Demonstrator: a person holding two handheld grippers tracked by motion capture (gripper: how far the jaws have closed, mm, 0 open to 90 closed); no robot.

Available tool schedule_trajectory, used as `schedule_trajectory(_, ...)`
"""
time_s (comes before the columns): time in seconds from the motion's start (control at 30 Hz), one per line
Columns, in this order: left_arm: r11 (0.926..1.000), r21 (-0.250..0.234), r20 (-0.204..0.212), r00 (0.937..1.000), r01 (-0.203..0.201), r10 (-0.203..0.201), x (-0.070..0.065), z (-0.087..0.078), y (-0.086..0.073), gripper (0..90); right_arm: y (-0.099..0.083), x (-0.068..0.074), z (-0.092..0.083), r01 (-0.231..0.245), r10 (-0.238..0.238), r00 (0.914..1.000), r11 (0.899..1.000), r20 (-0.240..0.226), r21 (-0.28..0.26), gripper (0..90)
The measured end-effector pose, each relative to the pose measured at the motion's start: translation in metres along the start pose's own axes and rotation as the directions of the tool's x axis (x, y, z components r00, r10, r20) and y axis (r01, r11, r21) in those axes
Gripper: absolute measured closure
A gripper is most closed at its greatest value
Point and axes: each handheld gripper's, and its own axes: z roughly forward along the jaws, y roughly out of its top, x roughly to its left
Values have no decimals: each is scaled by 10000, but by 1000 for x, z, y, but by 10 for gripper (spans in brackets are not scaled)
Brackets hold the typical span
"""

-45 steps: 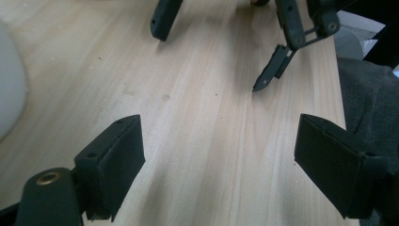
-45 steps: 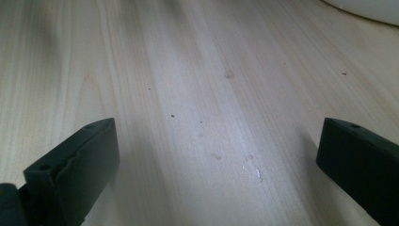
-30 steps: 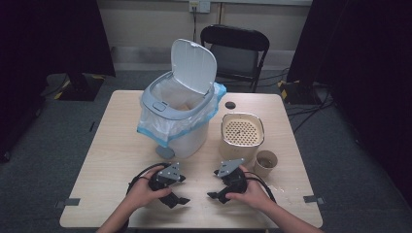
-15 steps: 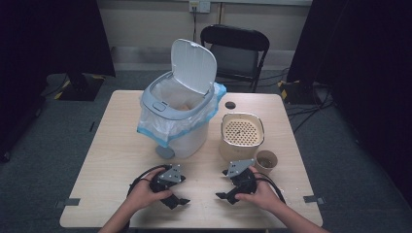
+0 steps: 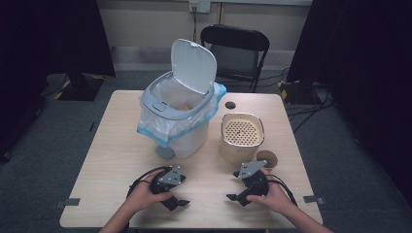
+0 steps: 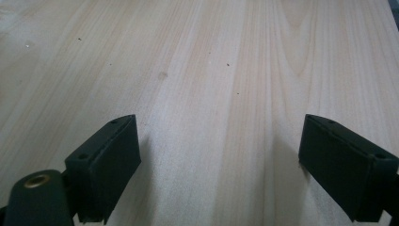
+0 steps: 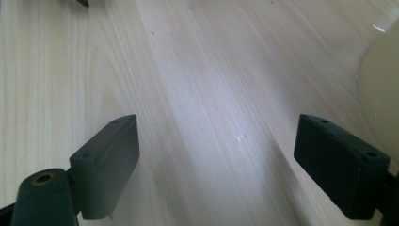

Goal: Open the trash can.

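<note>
Grippers first: we are holding the left gripper [image 5: 179,203] and the right gripper [image 5: 234,198] low over the near edge of the table [image 5: 111,145], well apart from each other, tips pointing inward toward one another. In the left gripper view its jaws are standing spread with nothing between them but bare pale wood; they have just been opening. In the right gripper view the right jaws are also standing wide apart over bare wood, pinching nothing, and a cream curved wall [image 7: 381,80] is showing at the right edge. Just beyond our right hand [image 5: 272,196] a small brown cup [image 5: 266,158] is sitting beside a cream container [image 5: 240,138] with a perforated top. Left of that, the white bin [image 5: 180,121] is standing mid-table, its lid [image 5: 194,65] tipped up and a blue-edged bag [image 5: 160,133] hanging over its rim. Behind it a small dark disc [image 5: 230,105] is lying near the far edge. Past the table a black folding chair [image 5: 235,48] is standing.
</note>
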Motion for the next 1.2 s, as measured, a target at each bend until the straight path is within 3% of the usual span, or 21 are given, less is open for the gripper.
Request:
schedule_trajectory(0.27, 10000, -18, 101, 9999, -9, 9, -2, 2, -1, 59, -12, -4, -15, -48, 48, 9999, 10000, 139, 25, 150)
schedule_trajectory(0.87, 9999, -22, 160, 9998, -147, 147, -2, 4, 0, 33, -31, 1, -37, -252, 254, 9988, 9997, -412, 38, 148)
schedule_trajectory(1.2, 9999, -28, 165, 9998, -137, 137, -2, 4, 0, 33, -43, 3, -51, -302, 306, 9993, 9993, -215, 202, 150)
